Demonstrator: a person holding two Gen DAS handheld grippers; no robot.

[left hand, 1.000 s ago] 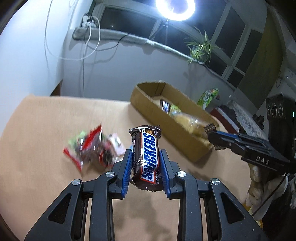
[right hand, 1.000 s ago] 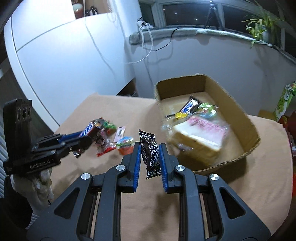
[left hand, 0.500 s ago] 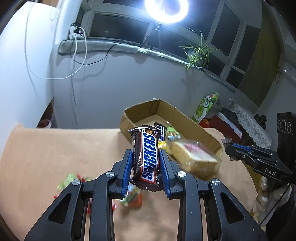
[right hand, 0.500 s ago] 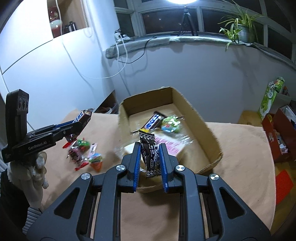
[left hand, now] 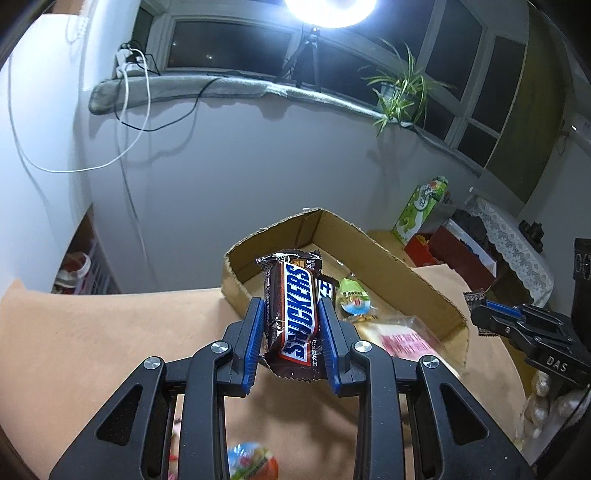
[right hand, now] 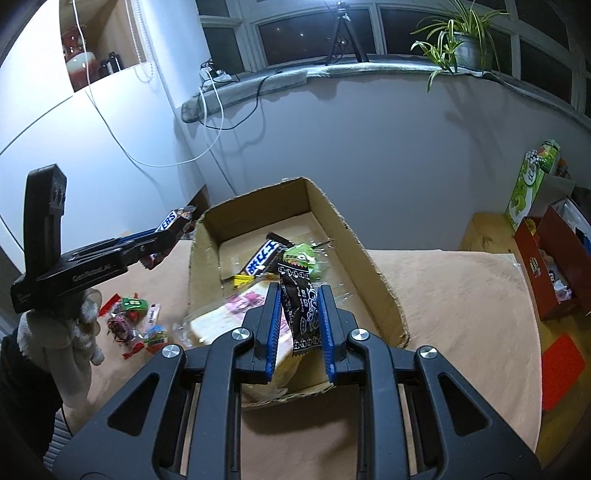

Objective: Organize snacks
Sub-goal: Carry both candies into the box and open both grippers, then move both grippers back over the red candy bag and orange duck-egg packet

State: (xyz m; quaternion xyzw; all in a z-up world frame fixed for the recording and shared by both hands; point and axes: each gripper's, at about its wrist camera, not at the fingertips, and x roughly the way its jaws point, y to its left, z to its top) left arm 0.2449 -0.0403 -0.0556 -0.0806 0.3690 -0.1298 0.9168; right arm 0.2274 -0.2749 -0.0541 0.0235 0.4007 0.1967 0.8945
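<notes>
Both grippers swung from table's loose candies toward cardboard box point(right hand: 380, 280); left gripper point(left hand: 291, 321) clenches Snickers bar point(left hand: 295, 306) at box's near-left corner; right gripper point(right hand: 297, 317) clenches black sachet point(right hand: 301, 306) over near wall; clear rim before releasing.

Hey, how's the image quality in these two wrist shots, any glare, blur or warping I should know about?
Left wrist view: the ring light blows out to white at the top edge, and the round candy under the left tool is smeared. Right wrist view: no lamp glare, the bread pack in the cardboard box looks soft. Both views: fisheye bends the window sill, corners go black.
</notes>
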